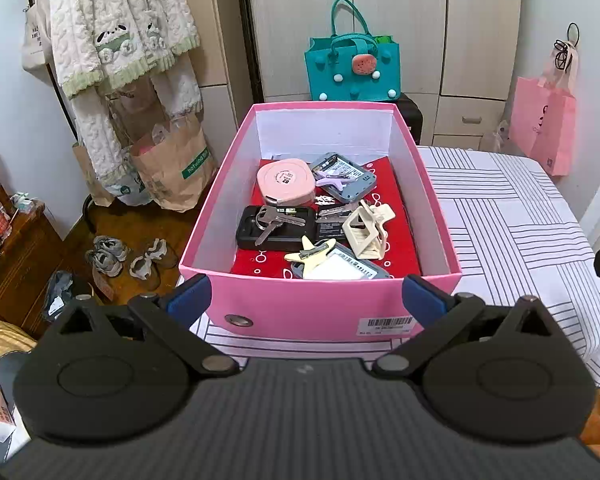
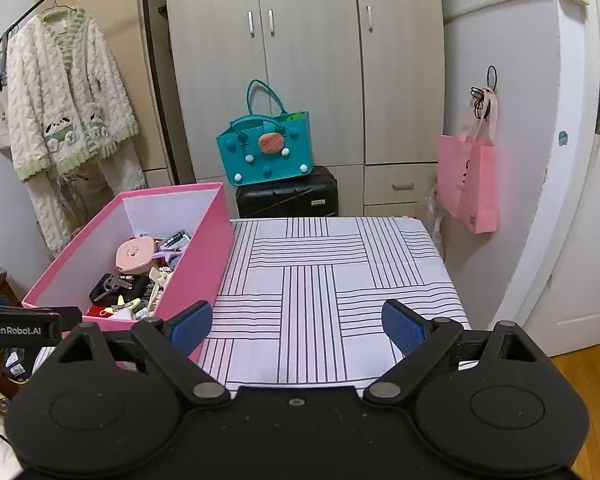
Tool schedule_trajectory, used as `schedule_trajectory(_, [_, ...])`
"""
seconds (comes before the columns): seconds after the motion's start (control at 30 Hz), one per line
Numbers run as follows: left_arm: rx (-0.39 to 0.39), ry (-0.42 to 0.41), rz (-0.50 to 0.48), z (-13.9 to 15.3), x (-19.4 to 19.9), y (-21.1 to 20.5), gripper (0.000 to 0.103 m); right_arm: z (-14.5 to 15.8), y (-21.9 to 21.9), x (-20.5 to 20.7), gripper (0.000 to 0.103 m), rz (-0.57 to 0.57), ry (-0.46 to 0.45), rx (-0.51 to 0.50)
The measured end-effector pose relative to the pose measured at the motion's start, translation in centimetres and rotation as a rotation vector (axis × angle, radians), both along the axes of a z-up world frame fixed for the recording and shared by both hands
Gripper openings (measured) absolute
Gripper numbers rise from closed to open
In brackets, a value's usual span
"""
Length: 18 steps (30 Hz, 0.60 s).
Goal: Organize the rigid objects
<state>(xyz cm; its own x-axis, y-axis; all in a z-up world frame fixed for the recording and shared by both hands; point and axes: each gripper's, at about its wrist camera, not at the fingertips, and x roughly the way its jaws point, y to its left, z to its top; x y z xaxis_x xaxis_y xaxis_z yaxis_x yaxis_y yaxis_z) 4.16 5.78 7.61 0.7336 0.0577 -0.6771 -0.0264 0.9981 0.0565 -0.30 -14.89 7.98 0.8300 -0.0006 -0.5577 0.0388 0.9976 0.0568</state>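
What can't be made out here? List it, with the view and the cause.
- Grey card holder, left wrist view: near end hidden by the pink box front wall and a star clip.
- Print on the black battery, left wrist view: too small.
- Box contents, right wrist view: mostly hidden by the box's near wall.
- Left tongs, right wrist view: cut off by the left edge.

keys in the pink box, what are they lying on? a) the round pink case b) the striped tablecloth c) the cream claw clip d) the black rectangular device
d: in the left wrist view the keys lie across the top of the black rectangular device inside the pink box, with the round pink case behind them and the cream claw clip off to their right.
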Motion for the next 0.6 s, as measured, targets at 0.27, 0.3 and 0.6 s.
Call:
schedule_trajectory(0.27, [-0.008, -0.002, 0.002, 0.05, -0.29, 0.26, 0.103, -0.17, 0.19, 0.05, 0.094, -0.006, 0.002, -0.007])
schedule_trajectory(0.3, [-0.009, -0.002, 0.002, 0.07, -0.28, 0.27, 0.103, -0.18, 0.16, 0.07, 0.094, -0.009, 0.002, -0.007])
schedule_trajectory(0.6, [0.024, -0.011, -0.006, 0.05, -0.44, 0.26, 0.103, -0.2, 0.42, -0.04, 0.094, -0.009, -0.001, -0.014])
